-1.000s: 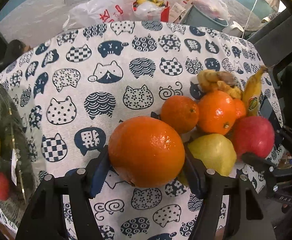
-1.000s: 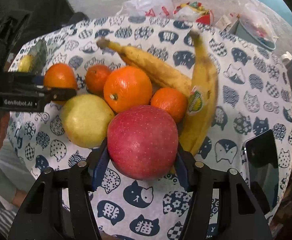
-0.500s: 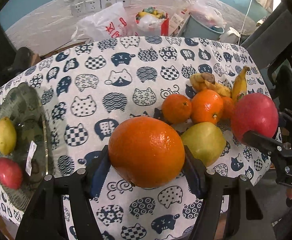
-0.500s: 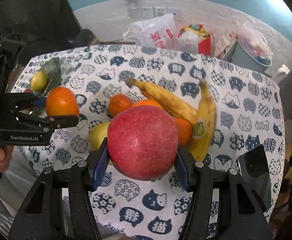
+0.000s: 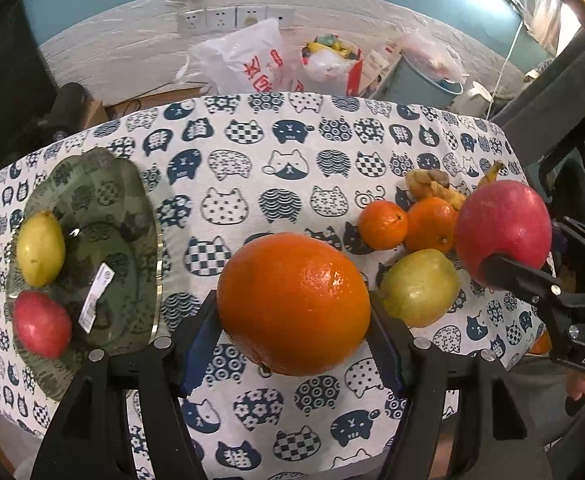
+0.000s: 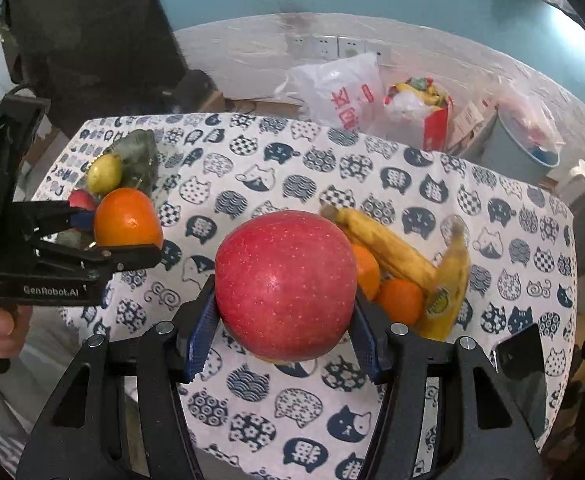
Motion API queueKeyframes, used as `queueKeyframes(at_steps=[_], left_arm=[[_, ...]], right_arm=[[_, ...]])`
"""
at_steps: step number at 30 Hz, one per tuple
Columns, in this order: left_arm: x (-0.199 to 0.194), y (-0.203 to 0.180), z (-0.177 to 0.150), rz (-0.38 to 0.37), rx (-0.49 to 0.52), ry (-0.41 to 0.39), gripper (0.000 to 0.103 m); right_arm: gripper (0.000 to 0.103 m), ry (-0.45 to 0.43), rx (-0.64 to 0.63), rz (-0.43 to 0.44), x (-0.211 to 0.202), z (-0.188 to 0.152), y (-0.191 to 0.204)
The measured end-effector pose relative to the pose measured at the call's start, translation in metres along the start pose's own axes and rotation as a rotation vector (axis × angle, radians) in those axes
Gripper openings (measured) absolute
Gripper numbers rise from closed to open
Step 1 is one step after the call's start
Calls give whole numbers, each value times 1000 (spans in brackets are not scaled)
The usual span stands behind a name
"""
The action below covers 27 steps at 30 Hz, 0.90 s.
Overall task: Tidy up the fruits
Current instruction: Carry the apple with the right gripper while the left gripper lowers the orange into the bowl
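My left gripper (image 5: 292, 336) is shut on a large orange (image 5: 292, 304), lifted above the cat-print tablecloth (image 5: 252, 184). Across in the right wrist view the same orange (image 6: 127, 218) shows in the left gripper (image 6: 124, 236). My right gripper (image 6: 284, 336) is shut on a red apple (image 6: 286, 284), also held off the table; that apple (image 5: 502, 226) appears at the right of the left wrist view. A green glass plate (image 5: 100, 216) at the left holds a yellow-green pear (image 5: 39, 249) and a red apple (image 5: 42, 324). On the cloth lie a pear (image 5: 418, 288), two small oranges (image 5: 382, 224) and two bananas (image 6: 388, 248).
Behind the table stand a white plastic bag (image 5: 248, 60), a red box of rubbish (image 5: 334, 62) and a grey bin (image 5: 424, 80) by a wall with sockets. A dark phone (image 6: 522, 360) lies near the table's right front edge. A hand (image 6: 0, 328) grips the left tool.
Both grippers have risen from the fruit pile with their fruit, the orange and the red apple. More of the table and the plate has come into view.
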<state>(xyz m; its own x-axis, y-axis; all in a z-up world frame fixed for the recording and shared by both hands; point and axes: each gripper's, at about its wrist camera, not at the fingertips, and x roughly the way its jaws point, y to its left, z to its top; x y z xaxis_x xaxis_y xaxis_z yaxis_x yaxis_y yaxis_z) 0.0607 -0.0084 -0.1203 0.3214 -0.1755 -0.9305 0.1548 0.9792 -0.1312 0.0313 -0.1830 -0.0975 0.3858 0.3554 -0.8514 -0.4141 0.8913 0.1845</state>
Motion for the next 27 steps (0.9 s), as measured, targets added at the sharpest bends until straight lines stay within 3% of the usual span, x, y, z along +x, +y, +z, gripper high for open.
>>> queueKeyframes(at_steps=[16,27], left_arm=[[-30,61,-15,21,-122,-62,70],[-27,114,-34,53,-221,-51,70]], right_arm=[[58,-11,-83,68,25,40,64],[58,4,-138,129,50,66,114]])
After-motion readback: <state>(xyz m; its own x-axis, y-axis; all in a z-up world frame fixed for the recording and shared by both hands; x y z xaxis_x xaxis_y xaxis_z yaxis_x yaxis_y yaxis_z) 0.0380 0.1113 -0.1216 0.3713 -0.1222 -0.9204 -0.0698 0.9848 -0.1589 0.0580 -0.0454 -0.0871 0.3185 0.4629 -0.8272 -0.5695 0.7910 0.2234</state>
